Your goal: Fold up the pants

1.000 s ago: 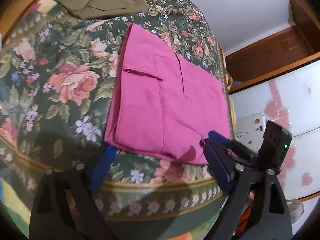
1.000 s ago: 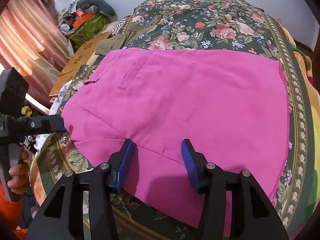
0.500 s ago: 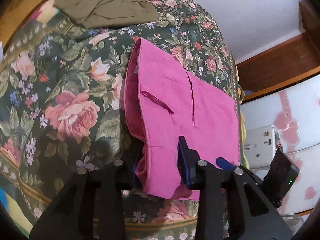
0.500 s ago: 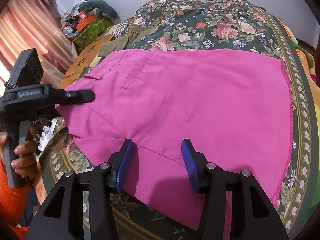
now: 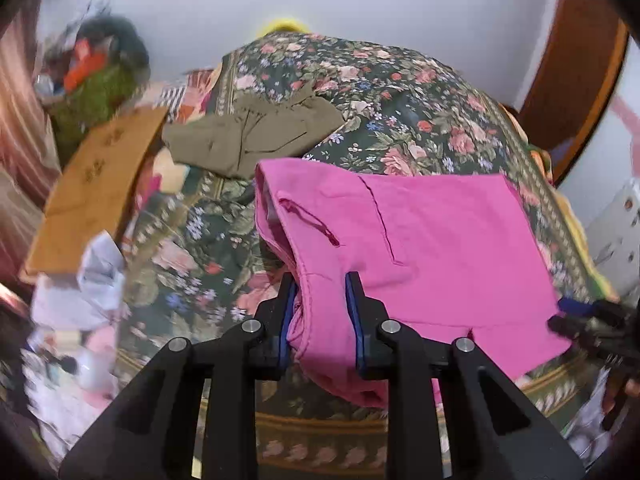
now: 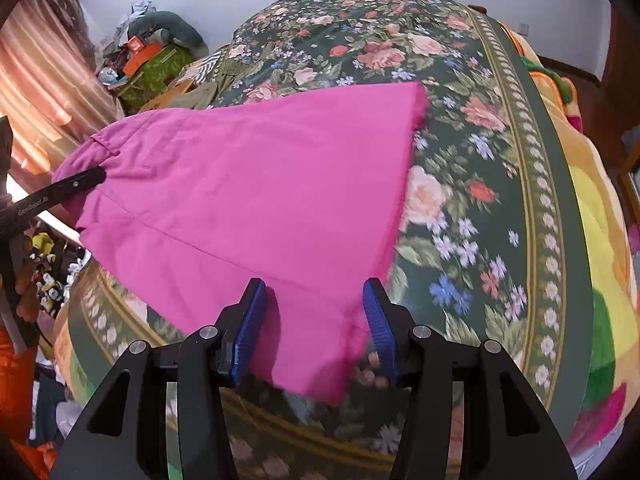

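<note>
holding the pink pants (image 5: 440,240) on the bed (image 6: 500,160), your left gripper (image 5: 320,312) pinches the bunched waistband narrowly, while your right gripper (image 6: 312,320) stands wide, straddling the near edge unclamped. lifting now, that side would likely sag and skew the fold toward the olive garment (image 5: 256,136).

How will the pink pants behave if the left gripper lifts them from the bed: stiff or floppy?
Probably floppy: the pink pants already bunch and sag where the left gripper pinches the waistband end. They look thin and light, so one corner lifted would likely drag the rest across the floral bedspread. The loose edge near the right gripper may droop.
</note>
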Tool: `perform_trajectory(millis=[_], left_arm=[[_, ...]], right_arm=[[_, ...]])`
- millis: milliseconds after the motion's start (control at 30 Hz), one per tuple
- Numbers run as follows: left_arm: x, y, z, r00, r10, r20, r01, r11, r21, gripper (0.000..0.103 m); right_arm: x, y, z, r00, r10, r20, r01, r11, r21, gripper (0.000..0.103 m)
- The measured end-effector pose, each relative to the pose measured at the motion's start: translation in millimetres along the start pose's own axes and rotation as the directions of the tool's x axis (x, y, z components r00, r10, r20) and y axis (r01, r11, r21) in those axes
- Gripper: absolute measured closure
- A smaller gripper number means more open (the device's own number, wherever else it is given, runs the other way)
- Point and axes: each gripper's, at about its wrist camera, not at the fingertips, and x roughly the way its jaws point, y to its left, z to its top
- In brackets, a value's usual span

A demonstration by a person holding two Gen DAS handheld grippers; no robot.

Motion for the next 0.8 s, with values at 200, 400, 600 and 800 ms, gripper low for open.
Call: perform_trajectory(millis=[200,400,600,800], left_arm=[[-18.2,-27.8,13.9,0.997,-0.021,0.069,0.016,0.998,0.068,0.079],[-30.9,-64.1,44.0,0.98,-0.178,0.088,0.17,0.982,0.085,0.079],[-32.2,-112.0,54.8,0.961,-0.267,0.068,0.256,0.956,0.146,0.079],[-15.6,-150.0,56.0,0.93,-0.368,-0.023,0.367,0.917,0.154,0.08]], right_arm=[[-0.1,4.8,-0.6,1.0,-0.027,0.002,0.027,1.0,-0.009,0.054],[-4.5,1.3,-0.7,1.0,-0.012,0.011,0.012,1.0,0.014,0.054],[-28.4,-9.4,-7.0,0.997,-0.014,0.075,0.009,0.998,0.067,0.054],[-47.9,-19.4,-12.0,0.992,-0.06,0.11,0.051,0.995,0.081,0.054]])
